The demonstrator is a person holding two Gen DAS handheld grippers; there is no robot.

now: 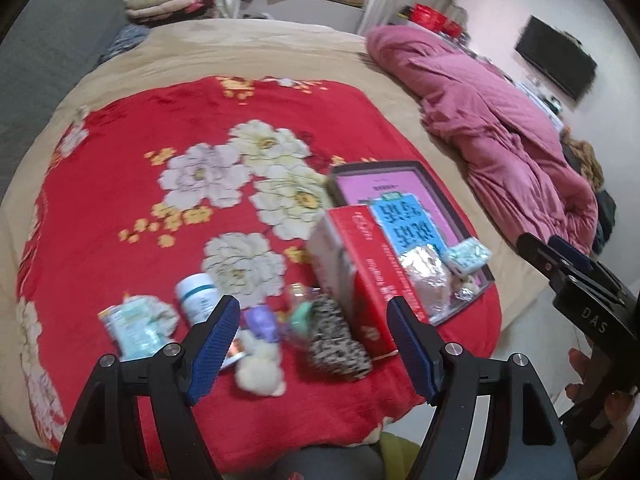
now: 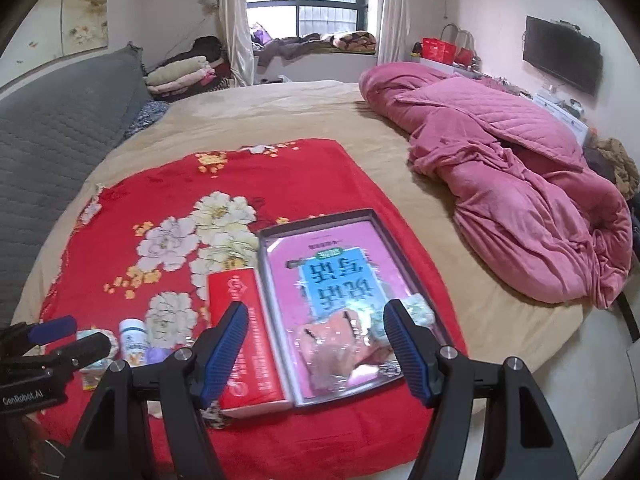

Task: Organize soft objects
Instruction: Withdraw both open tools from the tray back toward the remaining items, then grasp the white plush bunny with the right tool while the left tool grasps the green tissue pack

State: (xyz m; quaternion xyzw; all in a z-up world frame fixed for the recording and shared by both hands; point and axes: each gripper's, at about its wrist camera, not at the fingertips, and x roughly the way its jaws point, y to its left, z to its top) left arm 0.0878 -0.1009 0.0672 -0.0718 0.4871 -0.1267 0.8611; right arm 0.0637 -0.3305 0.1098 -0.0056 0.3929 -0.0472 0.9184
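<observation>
Both grippers just hang above the red blanket (image 2: pixel 320 184), tilted down. Left gripper (image 1: pixel 314 344) spread wide over the plush toy (image 1: pixel 260 368); right gripper (image 2: pixel 316 348) spread, empty, above the tray (image 2: pixel 404 248).

Left gripper (image 1: pixel 312 344) gapes above a blurred white plush (image 1: pixel 260 372), perhaps a bear, beside a speckled pouch (image 1: pixel 336 340).

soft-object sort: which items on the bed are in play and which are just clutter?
In play:
- white plush toy
- speckled pouch
- pink soft item, already in the shallow tray
- mint packet, also in the tray

Just lying about:
- red box
- white bottle
- pink quilt
- wall TV
</observation>
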